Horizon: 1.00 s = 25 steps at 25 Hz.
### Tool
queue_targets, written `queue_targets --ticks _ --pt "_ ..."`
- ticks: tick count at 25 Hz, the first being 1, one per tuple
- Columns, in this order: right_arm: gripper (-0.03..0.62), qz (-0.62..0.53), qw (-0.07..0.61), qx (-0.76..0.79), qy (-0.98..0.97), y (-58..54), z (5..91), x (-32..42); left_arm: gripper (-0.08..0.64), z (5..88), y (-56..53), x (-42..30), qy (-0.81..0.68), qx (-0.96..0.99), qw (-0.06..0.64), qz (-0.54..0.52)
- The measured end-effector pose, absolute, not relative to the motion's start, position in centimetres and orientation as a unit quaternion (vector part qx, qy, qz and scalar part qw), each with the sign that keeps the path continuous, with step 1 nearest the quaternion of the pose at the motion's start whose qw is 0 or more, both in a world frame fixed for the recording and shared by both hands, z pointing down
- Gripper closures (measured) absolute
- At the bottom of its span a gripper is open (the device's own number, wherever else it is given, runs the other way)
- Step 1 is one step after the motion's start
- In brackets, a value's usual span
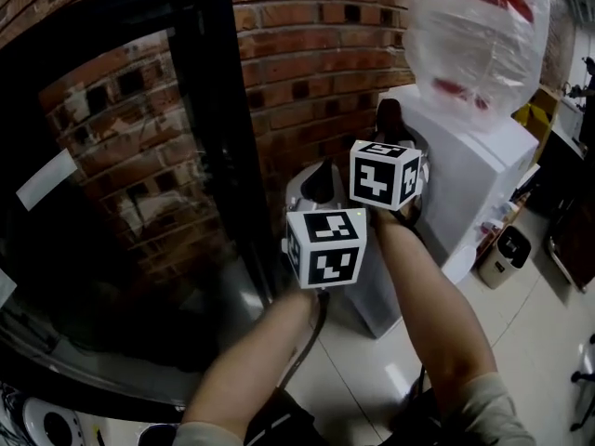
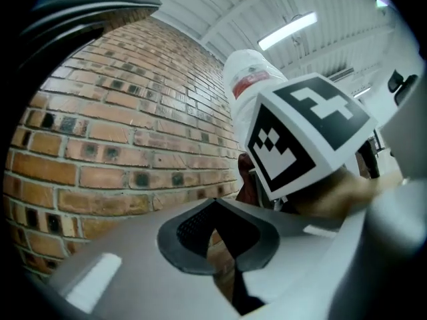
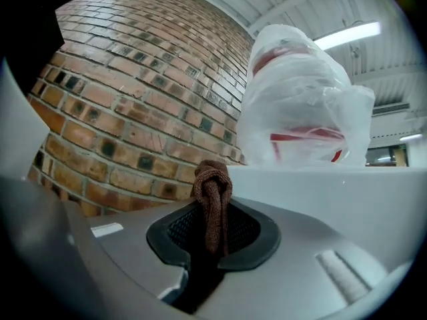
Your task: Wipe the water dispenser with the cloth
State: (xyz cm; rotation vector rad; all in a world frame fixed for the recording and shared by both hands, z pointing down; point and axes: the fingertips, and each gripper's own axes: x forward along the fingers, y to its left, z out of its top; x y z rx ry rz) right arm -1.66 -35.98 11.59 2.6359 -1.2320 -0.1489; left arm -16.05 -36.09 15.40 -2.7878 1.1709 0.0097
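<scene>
The white water dispenser (image 1: 483, 170) stands against the brick wall, and on top of it sits a bottle wrapped in clear plastic (image 1: 479, 35). My right gripper (image 1: 390, 133) points level at the dispenser's upper left corner and is shut on a bunched brown cloth (image 3: 212, 205). The cloth's tip (image 1: 389, 114) shows above the marker cube. In the right gripper view the dispenser's top (image 3: 333, 192) lies just beyond the cloth. My left gripper (image 1: 321, 184) hangs lower and to the left, beside the dispenser's side. Its jaws (image 2: 215, 209) meet at the tips with nothing between them.
A black glass-fronted cabinet (image 1: 121, 203) fills the left side. The brick wall (image 1: 316, 54) runs behind both grippers. A small white bin (image 1: 507, 254) stands on the tiled floor (image 1: 530, 342) right of the dispenser. The right gripper's cube (image 2: 307, 135) crowds the left gripper view.
</scene>
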Motion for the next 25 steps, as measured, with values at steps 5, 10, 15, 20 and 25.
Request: queue_targets --ticks 5,10,15,20,25 --pt "0.522 -0.033 0.112 0.897 -0.427 -36.0 13.2 -1.7 0.56 18.7 -36.4 -15.9 0.378 -0.925 0.039 -0.014" --pt "0.522 -0.014 0.118 0.895 -0.429 -36.1 16.6 -1.4 0.56 22.5 -36.0 -15.7 0.375 -0.926 0.016 -0.033" --pt "0.522 0.01 0.123 0.893 -0.433 -36.4 21.8 -1.1 0.56 27.7 -35.2 -15.5 0.374 -0.925 -0.002 -0.059" --pt "0.522 0.02 0.13 0.888 -0.44 -36.6 26.3 -1.1 0.56 32.7 -35.1 -16.3 0.384 -0.92 -0.015 -0.082" --pt "0.522 0.018 0.142 0.881 -0.452 -36.4 30.0 -1.2 0.56 37.3 -35.1 -16.3 0.391 -0.916 -0.025 -0.091"
